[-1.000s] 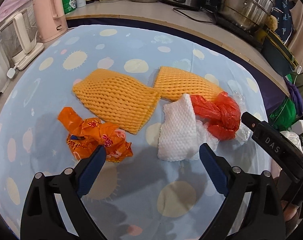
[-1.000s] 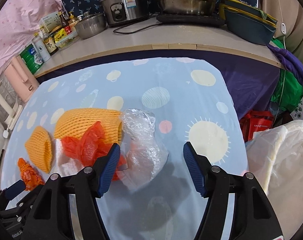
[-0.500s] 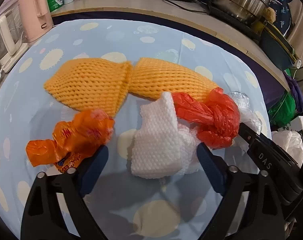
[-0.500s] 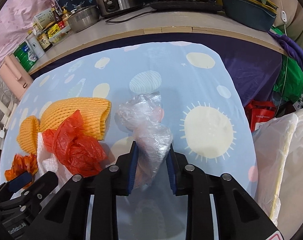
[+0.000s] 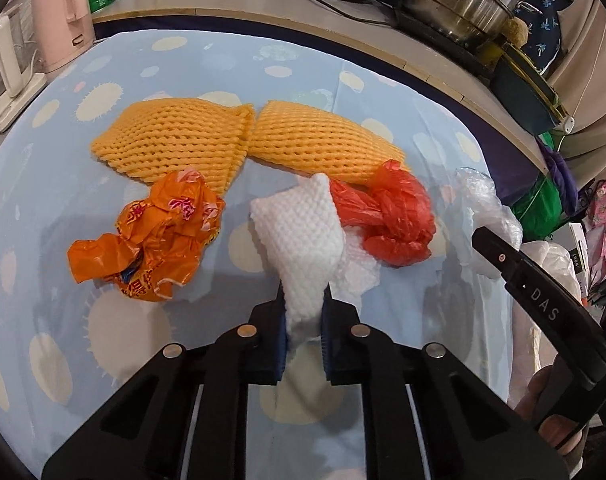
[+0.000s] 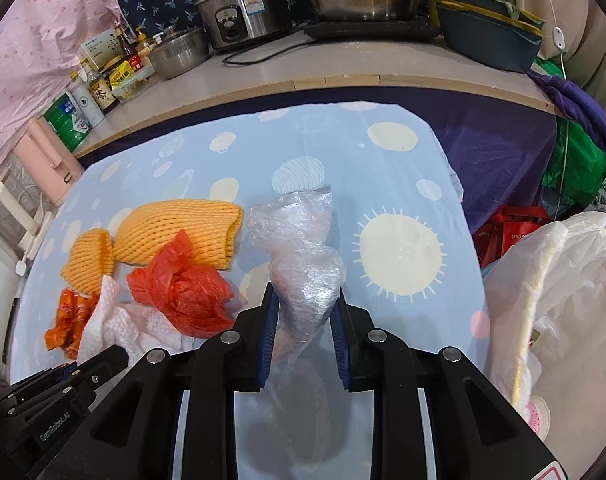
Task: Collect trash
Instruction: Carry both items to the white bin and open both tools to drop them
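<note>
My left gripper point(image 5: 303, 306) is shut on the near end of a white foam net point(image 5: 299, 232), which lies on the blue dotted tablecloth point(image 5: 83, 340). Left of it lies a crumpled orange wrapper point(image 5: 155, 240); to the right, a knotted red plastic bag point(image 5: 387, 216). Two orange foam nets point(image 5: 175, 140) point(image 5: 319, 144) lie behind them. My right gripper point(image 6: 306, 300) is shut on a crumpled clear plastic bag point(image 6: 299, 232), whose far end still rests on the cloth. The red bag point(image 6: 187, 288) sits just left of it.
A white plastic bin bag point(image 6: 559, 292) stands open beyond the table's right edge, with a red bag point(image 6: 511, 232) on the floor behind it. The counter behind holds a rice cooker point(image 6: 239, 16), pots, bottles and a pink kettle point(image 5: 59, 28).
Both grippers went from open to shut: the left moved right from beside the orange wrapper and shut on the white foam net, and the right shut on the clear bag.
</note>
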Demonstrator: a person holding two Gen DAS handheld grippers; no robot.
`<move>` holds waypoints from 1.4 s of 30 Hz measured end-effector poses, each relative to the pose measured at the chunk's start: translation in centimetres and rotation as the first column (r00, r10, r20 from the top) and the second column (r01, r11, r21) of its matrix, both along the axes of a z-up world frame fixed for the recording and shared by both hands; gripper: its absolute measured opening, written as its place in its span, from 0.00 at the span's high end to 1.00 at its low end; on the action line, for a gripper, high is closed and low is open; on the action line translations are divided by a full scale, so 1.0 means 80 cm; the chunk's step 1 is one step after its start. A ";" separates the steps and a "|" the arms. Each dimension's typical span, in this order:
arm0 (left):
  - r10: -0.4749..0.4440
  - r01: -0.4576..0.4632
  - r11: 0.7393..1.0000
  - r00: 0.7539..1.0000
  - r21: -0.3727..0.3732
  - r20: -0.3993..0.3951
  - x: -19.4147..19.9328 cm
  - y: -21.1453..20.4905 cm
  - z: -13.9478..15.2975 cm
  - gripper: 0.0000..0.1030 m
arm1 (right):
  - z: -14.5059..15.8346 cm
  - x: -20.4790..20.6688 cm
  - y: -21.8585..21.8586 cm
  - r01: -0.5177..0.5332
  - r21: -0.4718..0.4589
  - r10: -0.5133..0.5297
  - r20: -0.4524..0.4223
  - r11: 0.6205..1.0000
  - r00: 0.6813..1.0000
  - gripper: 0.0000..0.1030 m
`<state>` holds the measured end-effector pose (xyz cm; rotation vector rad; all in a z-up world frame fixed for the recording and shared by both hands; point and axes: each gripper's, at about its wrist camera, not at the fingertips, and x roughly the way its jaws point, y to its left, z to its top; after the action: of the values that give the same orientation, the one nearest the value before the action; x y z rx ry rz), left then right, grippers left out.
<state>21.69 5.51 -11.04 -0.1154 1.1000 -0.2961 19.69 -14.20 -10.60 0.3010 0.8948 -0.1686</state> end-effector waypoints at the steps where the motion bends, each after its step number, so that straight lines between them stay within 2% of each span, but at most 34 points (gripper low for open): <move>1: -0.001 0.001 1.000 1.000 -0.006 0.003 -0.003 0.002 0.004 0.88 | 0.005 -0.006 -0.001 0.001 0.005 -0.001 0.008 1.000 1.000 0.77; 12: -0.030 0.034 0.999 0.995 -0.038 0.091 -0.066 0.014 0.070 0.88 | 0.057 -0.066 -0.006 -0.006 0.025 0.004 0.081 1.000 0.997 0.77; 21: -0.068 0.079 0.995 0.982 -0.054 0.177 -0.107 -0.005 0.124 0.88 | 0.101 -0.119 -0.022 0.012 0.025 -0.016 0.163 1.000 0.987 0.77; 34: -0.195 0.214 0.976 0.941 -0.040 0.277 -0.157 -0.092 0.175 0.88 | 0.139 -0.192 -0.084 0.119 0.015 -0.120 0.238 0.993 0.964 0.77; 42: -0.277 0.294 0.956 0.913 -0.013 0.298 -0.176 -0.154 0.180 0.88 | 0.141 -0.233 -0.135 0.212 0.002 -0.207 0.236 0.977 0.949 0.77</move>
<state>7.65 -6.84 3.40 0.0401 0.8098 -0.5899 1.02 -24.98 0.68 0.3862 0.6238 -0.3332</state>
